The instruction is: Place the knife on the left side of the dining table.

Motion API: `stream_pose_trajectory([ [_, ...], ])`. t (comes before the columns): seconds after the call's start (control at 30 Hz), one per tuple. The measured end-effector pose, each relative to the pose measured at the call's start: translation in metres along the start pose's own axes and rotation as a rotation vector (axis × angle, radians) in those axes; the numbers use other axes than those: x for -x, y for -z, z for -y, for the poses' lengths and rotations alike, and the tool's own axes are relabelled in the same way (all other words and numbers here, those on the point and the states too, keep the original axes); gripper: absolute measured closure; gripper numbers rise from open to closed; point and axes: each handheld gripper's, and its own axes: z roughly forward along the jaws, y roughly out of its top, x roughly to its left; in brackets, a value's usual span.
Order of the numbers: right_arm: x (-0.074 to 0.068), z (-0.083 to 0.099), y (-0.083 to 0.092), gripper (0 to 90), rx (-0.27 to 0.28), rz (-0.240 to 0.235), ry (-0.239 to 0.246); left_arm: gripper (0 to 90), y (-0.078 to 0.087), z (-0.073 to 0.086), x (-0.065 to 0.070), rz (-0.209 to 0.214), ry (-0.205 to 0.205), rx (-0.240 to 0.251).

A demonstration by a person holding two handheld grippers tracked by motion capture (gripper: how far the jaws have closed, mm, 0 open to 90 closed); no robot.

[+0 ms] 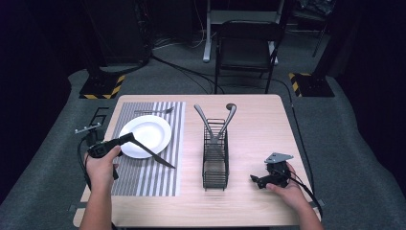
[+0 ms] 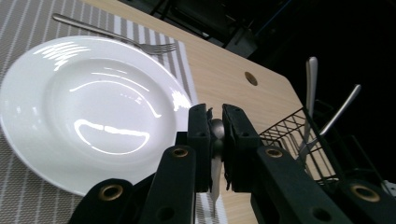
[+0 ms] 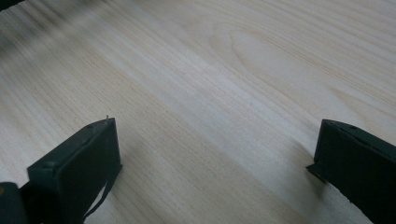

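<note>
My left gripper (image 1: 130, 138) is shut on the handle of a table knife (image 1: 154, 155) at the near left. The blade slants right over the near rim of the white plate (image 1: 146, 129) and the striped placemat (image 1: 153, 179). In the left gripper view the jaws (image 2: 215, 116) pinch the knife's metal handle (image 2: 216, 130) beside the plate (image 2: 93, 107). A fork (image 1: 154, 111) lies beyond the plate. My right gripper (image 1: 254, 180) rests at the near right of the table, open, with bare wood between its jaws (image 3: 217, 140).
A black wire caddy (image 1: 215, 160) stands mid-table with two utensil handles (image 1: 203, 117) leaning out of it; it also appears in the left gripper view (image 2: 299, 140). A folding chair (image 1: 246, 43) stands beyond the far table edge.
</note>
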Motion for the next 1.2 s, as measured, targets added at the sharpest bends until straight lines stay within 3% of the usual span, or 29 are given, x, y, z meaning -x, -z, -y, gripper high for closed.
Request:
stream_pose_trajectory([
  [0.23, 0.0, 0.0, 0.0, 0.0, 0.001, 0.001, 0.001, 80.0, 0.006, 0.008, -0.014, -0.036, 0.013, 0.006],
  [0.53, 0.0, 0.0, 0.0, 0.0, 0.001, 0.001, 0.0, 78.4, 0.01, 0.019, -0.031, -0.059, 0.088, 0.033],
  [0.83, 0.0, 0.0, 0.0, 0.0, 0.0, -0.003, -0.002, 76.1, 0.011, 0.031, -0.045, -0.11, 0.12, 0.056],
  [1.03, 0.0, 0.0, 0.0, 0.0, 0.002, 0.001, -0.001, 75.1, 0.01, 0.039, -0.054, -0.124, 0.164, 0.075],
  [1.2, 0.0, 0.0, 0.0, 0.0, 0.001, -0.002, -0.002, 74.8, 0.01, 0.044, -0.06, -0.134, 0.176, 0.088],
])
